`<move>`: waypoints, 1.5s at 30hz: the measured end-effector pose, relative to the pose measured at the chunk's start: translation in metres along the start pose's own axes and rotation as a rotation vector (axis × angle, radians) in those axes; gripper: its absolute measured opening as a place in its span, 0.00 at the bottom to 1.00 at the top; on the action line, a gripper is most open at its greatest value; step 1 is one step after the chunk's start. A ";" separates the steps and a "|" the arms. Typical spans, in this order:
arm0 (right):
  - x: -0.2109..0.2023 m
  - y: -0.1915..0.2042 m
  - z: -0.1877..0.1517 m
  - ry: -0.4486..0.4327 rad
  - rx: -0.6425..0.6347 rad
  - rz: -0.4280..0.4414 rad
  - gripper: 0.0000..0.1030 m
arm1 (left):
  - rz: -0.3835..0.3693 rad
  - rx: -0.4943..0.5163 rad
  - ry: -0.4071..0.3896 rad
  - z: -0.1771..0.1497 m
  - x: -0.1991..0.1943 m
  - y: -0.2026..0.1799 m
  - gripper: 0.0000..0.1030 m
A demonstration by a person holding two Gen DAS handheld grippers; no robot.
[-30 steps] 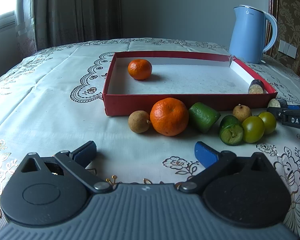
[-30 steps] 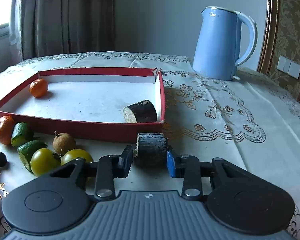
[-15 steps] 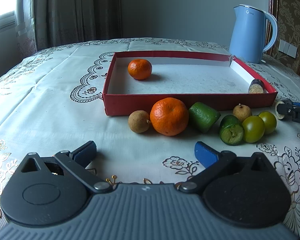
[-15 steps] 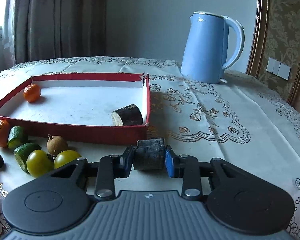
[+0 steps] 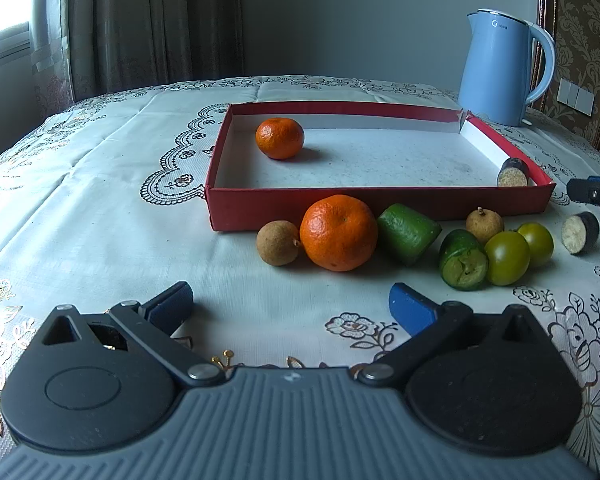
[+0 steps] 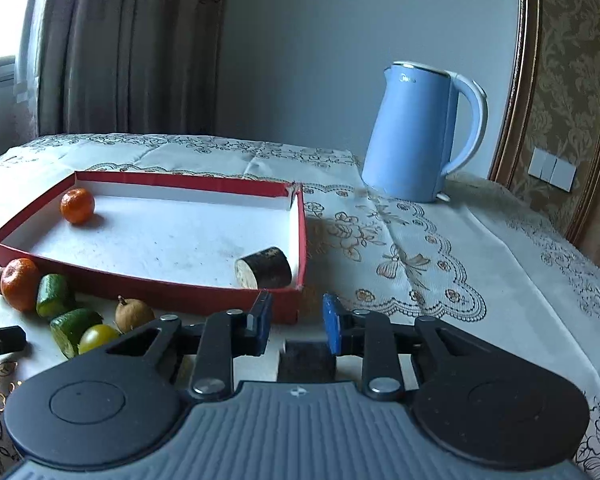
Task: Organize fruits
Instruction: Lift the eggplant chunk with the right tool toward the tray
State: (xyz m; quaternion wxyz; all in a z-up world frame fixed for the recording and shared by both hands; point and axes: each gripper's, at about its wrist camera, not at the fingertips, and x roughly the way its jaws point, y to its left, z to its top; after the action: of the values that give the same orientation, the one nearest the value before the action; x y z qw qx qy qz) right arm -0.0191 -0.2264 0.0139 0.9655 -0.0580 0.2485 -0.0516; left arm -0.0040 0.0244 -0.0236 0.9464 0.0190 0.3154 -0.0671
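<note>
A red tray (image 5: 340, 210) (image 6: 140, 282) holds a small orange (image 5: 280, 138) (image 6: 77, 205) and a dark cut piece (image 5: 513, 172) (image 6: 263, 268). In front of it lie a brown longan (image 5: 278, 243), a big orange (image 5: 339, 238), two green cut pieces (image 5: 407, 233) (image 5: 462, 265), another longan (image 5: 485, 224), two green tomatoes (image 5: 507, 258) (image 5: 536, 239) and a second dark piece (image 5: 580, 233) (image 6: 306, 360). My left gripper (image 5: 290, 306) is open and empty before the big orange. My right gripper (image 6: 296, 320) is open, above and just past the second dark piece on the cloth.
A blue kettle (image 5: 500, 74) (image 6: 424, 132) stands at the back right of the table. The embroidered tablecloth (image 5: 100, 200) covers the table. Curtains hang behind on the left and a wood-framed wall panel on the right.
My right gripper, which was shut on the second dark piece, has opened, let it go onto the cloth and pulled up and back. The left gripper has not moved.
</note>
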 end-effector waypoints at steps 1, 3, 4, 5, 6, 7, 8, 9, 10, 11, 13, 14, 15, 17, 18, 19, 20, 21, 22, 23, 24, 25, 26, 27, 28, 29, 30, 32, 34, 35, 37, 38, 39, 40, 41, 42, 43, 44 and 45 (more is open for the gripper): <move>0.000 0.001 0.001 -0.002 -0.004 -0.002 0.26 | 0.000 0.000 0.000 0.000 0.000 0.000 1.00; -0.001 0.002 0.004 -0.006 -0.004 -0.005 0.23 | 0.000 0.000 0.000 0.000 0.000 0.000 1.00; -0.001 0.001 0.005 -0.009 -0.001 -0.003 0.23 | 0.000 0.000 0.000 0.000 0.000 0.000 1.00; -0.002 0.000 0.005 -0.013 0.003 -0.009 0.22 | 0.000 0.000 0.000 0.000 0.000 0.000 1.00; -0.003 -0.002 0.006 -0.014 0.007 -0.012 0.22 | 0.000 0.000 0.000 0.000 0.000 0.000 1.00; -0.003 -0.005 0.006 -0.008 0.010 -0.007 0.22 | 0.000 0.000 0.000 0.000 0.000 0.000 1.00; -0.003 -0.008 0.005 -0.004 0.018 0.000 0.22 | 0.000 0.000 0.000 0.000 0.000 0.000 1.00; -0.002 -0.012 0.003 0.001 0.033 0.007 0.22 | -0.001 -0.001 0.000 0.000 0.000 0.000 1.00; -0.002 -0.015 0.001 0.009 0.042 0.006 0.22 | 0.000 0.000 0.000 0.000 0.000 0.000 1.00; -0.002 -0.018 -0.001 0.014 0.046 0.000 0.22 | 0.000 0.001 0.000 0.000 0.000 0.000 1.00; -0.001 -0.022 -0.004 0.024 0.053 0.000 0.22 | 0.000 0.000 0.000 0.000 0.000 0.000 1.00; -0.001 -0.025 -0.006 0.025 0.062 0.008 0.22 | 0.000 0.000 0.000 0.000 0.000 0.000 1.00; -0.003 -0.025 -0.007 0.018 0.061 0.004 0.22 | 0.000 0.000 0.000 0.000 0.000 0.000 1.00; -0.008 -0.026 -0.007 -0.009 0.050 -0.018 0.21 | 0.000 0.000 0.000 0.000 0.000 0.000 1.00; -0.010 -0.025 -0.006 -0.022 0.041 -0.017 0.20 | 0.000 0.000 0.000 0.000 0.000 0.000 1.00; -0.013 -0.024 -0.004 -0.032 0.035 -0.015 0.20 | 0.000 0.001 0.000 0.000 0.000 0.000 1.00; -0.015 -0.023 -0.002 -0.043 0.030 -0.018 0.20 | 0.000 0.001 0.000 0.000 0.000 0.000 1.00; -0.016 -0.021 0.001 -0.056 0.017 -0.021 0.20 | 0.000 0.000 0.000 0.000 0.000 0.000 1.00; -0.017 -0.018 0.006 -0.069 0.001 -0.024 0.20 | 0.000 0.000 0.000 0.000 0.000 0.000 1.00; -0.018 -0.015 0.009 -0.082 -0.010 -0.027 0.20 | 0.000 0.000 0.000 0.000 0.000 0.000 1.00; -0.019 -0.013 0.014 -0.096 -0.019 -0.026 0.20 | 0.000 0.000 0.000 0.000 0.000 0.000 1.00; -0.020 -0.011 0.018 -0.104 -0.025 -0.021 0.20 | 0.000 0.000 0.000 0.000 0.000 0.000 1.00; -0.020 -0.009 0.023 -0.116 -0.034 -0.020 0.20 | 0.000 0.000 0.000 0.000 0.000 0.000 1.00; -0.021 -0.008 0.026 -0.127 -0.040 -0.028 0.20 | 0.000 0.000 0.000 0.000 0.000 0.000 1.00; -0.022 -0.011 0.028 -0.121 -0.041 -0.032 0.20 | 0.000 0.000 0.000 0.000 0.000 0.000 1.00; -0.021 -0.014 0.028 -0.086 -0.049 -0.016 0.20 | 0.000 0.000 0.000 0.000 0.000 0.000 1.00; -0.022 -0.019 0.024 -0.055 -0.030 0.014 0.20 | 0.000 0.000 0.000 0.000 0.000 0.000 1.00; -0.024 -0.026 0.014 -0.030 -0.002 0.012 0.21 | 0.001 0.001 0.000 0.000 0.000 0.000 1.00; -0.022 -0.029 0.005 -0.006 -0.010 -0.020 0.33 | 0.000 0.000 0.000 0.000 0.000 0.000 1.00; -0.018 -0.031 0.001 0.012 0.001 -0.033 0.40 | -0.001 0.000 0.000 0.000 0.000 0.000 1.00; -0.010 -0.035 -0.006 0.044 0.037 -0.013 0.68 | -0.001 0.000 0.000 0.000 0.000 0.000 1.00; -0.007 -0.035 -0.009 0.050 0.054 0.013 0.69 | -0.002 -0.001 0.000 0.000 0.000 0.000 1.00; -0.005 -0.033 -0.011 0.057 0.062 0.027 0.69 | -0.003 -0.002 0.000 0.000 0.000 0.000 1.00; -0.003 -0.030 -0.012 0.064 0.061 0.030 0.73 | -0.002 0.000 0.000 0.000 0.000 0.000 1.00; 0.000 -0.027 -0.013 0.072 0.052 0.022 0.75 | -0.001 0.001 0.000 0.000 0.000 -0.001 1.00; 0.003 -0.023 -0.014 0.072 0.039 -0.004 0.78 | -0.001 0.001 0.000 0.000 0.000 -0.001 1.00; 0.005 -0.021 -0.017 0.066 0.023 -0.036 0.79 | -0.001 0.000 0.000 0.000 0.000 -0.001 1.00; 0.007 -0.019 -0.019 0.064 0.006 -0.058 0.79 | -0.001 0.000 0.000 0.000 0.000 -0.001 1.00; 0.010 -0.018 -0.021 0.071 -0.008 -0.064 0.79 | -0.001 0.001 0.000 0.000 0.000 -0.001 1.00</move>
State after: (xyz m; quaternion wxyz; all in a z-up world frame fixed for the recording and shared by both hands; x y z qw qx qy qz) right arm -0.0222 -0.2469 -0.0067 0.9538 -0.0678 0.2806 -0.0836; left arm -0.0039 0.0234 -0.0239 0.9463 0.0193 0.3156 -0.0676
